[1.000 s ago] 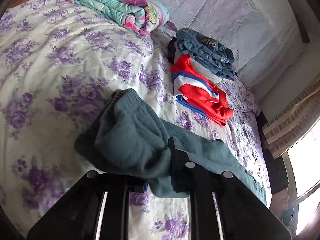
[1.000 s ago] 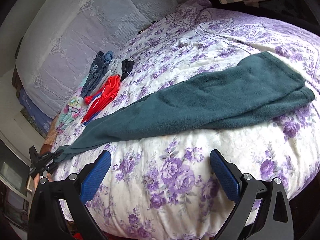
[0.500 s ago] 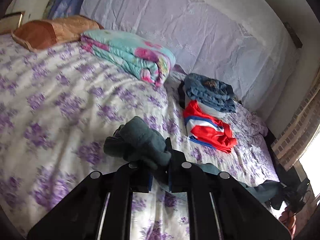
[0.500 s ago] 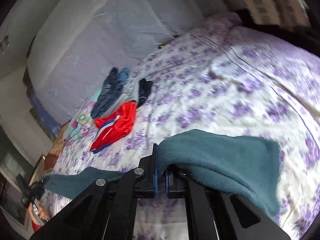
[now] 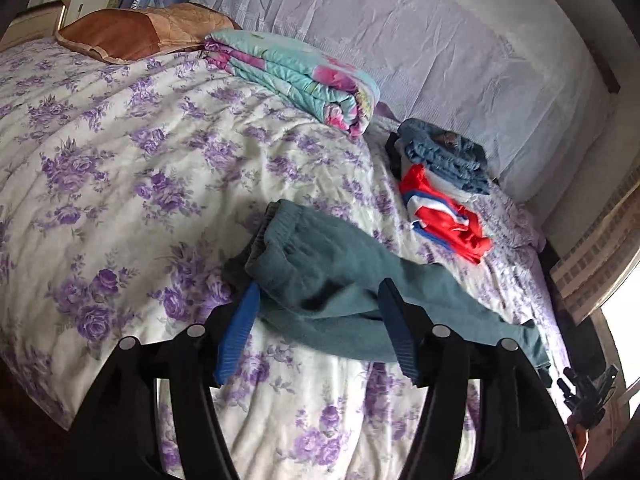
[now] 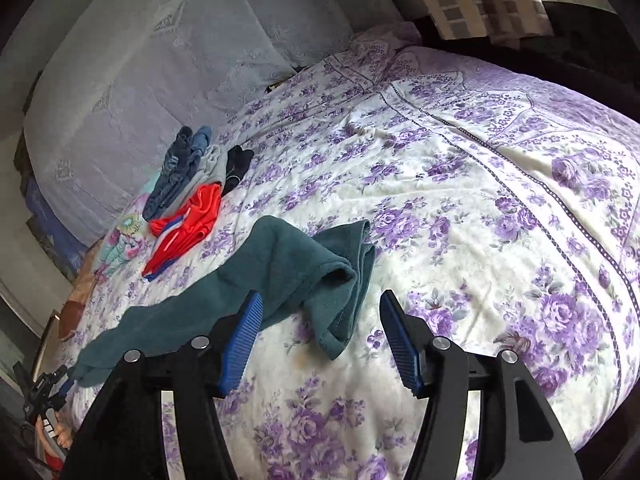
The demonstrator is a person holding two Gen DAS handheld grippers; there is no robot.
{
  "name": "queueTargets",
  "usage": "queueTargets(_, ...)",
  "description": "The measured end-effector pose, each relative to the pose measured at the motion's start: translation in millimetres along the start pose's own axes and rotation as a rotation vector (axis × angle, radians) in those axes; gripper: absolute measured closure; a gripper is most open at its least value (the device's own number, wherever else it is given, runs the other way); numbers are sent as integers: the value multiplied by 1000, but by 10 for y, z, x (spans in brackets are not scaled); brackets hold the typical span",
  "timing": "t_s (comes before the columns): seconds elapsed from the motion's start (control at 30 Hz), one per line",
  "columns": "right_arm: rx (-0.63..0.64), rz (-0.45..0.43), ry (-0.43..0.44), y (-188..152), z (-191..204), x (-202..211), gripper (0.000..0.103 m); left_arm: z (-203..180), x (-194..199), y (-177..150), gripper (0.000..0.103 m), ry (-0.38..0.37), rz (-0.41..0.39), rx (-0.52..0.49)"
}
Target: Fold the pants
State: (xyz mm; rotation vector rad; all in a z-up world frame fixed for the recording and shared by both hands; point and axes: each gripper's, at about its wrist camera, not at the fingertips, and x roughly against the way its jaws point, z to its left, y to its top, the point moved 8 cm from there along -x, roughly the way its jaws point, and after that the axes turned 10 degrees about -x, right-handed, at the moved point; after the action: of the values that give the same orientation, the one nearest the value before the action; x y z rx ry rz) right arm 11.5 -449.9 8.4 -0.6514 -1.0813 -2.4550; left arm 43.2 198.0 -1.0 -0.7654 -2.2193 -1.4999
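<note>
The teal pants [image 5: 336, 280] lie rumpled on the floral bed [image 5: 120, 168], waistband at eleven o'clock of the left gripper [image 5: 320, 332]. Both it and the right gripper [image 6: 320, 332] are opening, holding nothing. Each should regrip an edge squarely, then flatten.

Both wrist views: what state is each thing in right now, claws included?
Teal pants: lying crumpled on the bedspread, not folded flat.
Left claw: opening, pads off the cloth.
Right claw: opening, nothing gripped.
Quilt: folded.
Jeans: folded, stacked.
Red garment: loosely folded.
</note>
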Motion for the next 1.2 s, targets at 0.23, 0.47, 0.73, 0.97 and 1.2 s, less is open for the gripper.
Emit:
queueTargets(0.23,7,54,56,-214,233,-216,38,-93,-101,10,40,-121,63,122)
queueTargets(0.47,12,49,43,-263,226,-190,35,1,-159,-155,45,-155,107,238)
queueTargets(0.73,-26,66,50,-323,154,-261,30,-228,-191,-148,45,-196,110,229)
queueTargets(0.97,-30,64,50,-321,161,-242,26,-197,-410,-234,45,-192,149,318)
queueTargets(1.2,-31,60,48,-342,136,-255,25,-87,-471,-212,45,-180,129,397)
